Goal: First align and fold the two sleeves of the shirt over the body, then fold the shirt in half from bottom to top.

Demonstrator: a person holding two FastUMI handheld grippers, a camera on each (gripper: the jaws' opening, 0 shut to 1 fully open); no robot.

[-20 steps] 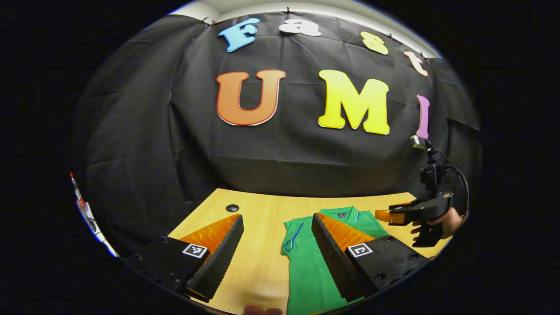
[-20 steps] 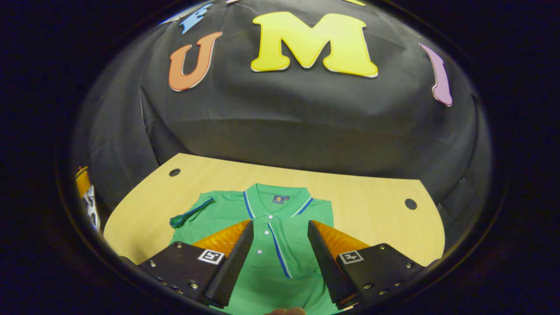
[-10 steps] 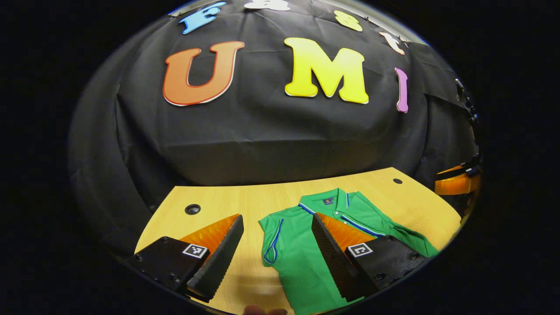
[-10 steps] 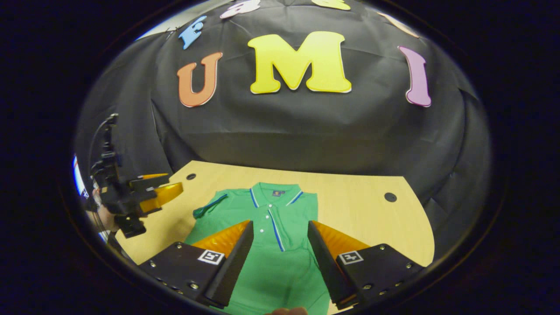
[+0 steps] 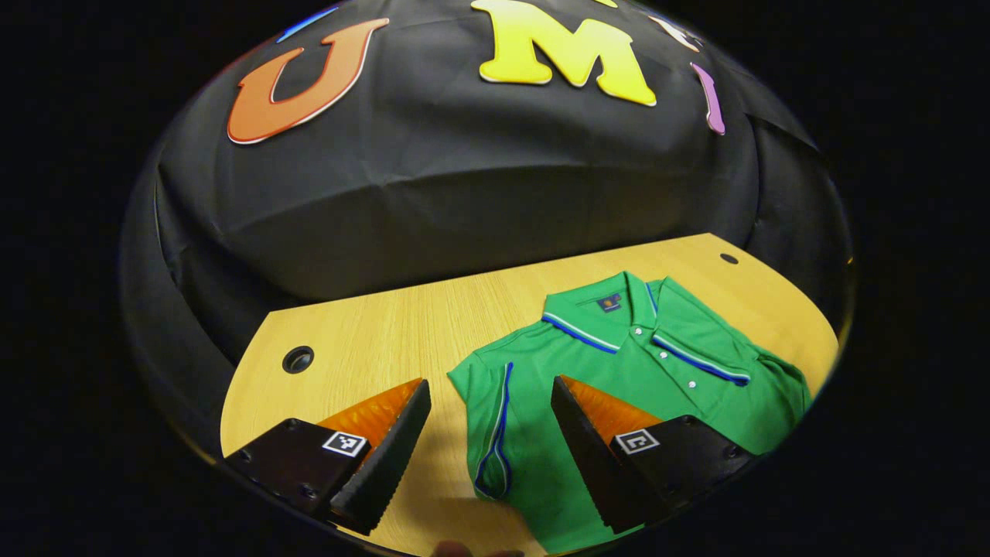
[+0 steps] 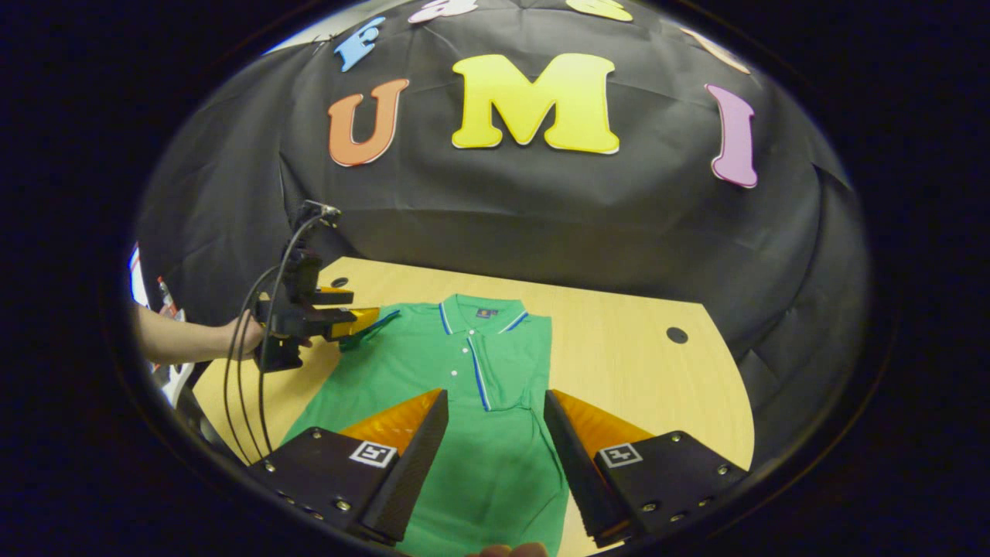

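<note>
So the green polo shirt (image 5: 619, 371) is lying flat, face up on the wooden table (image 5: 371, 340), collar toward the booth wall. The left gripper (image 5: 487, 441) has its fingers spread wide with nothing in them, and the blue-trimmed sleeve (image 5: 487, 418) sits right between and just ahead of them. The right gripper (image 6: 491, 449) is spread and empty too, hovering over the lower body of the shirt; off to its left is a hand (image 6: 247, 336) holding the other gripper near the sleeve. I'd guess the fabric is light, floppy knit that'll bunch if dragged, so pinch the sleeve at its trimmed cuff edge and lift it before folding across.
</note>
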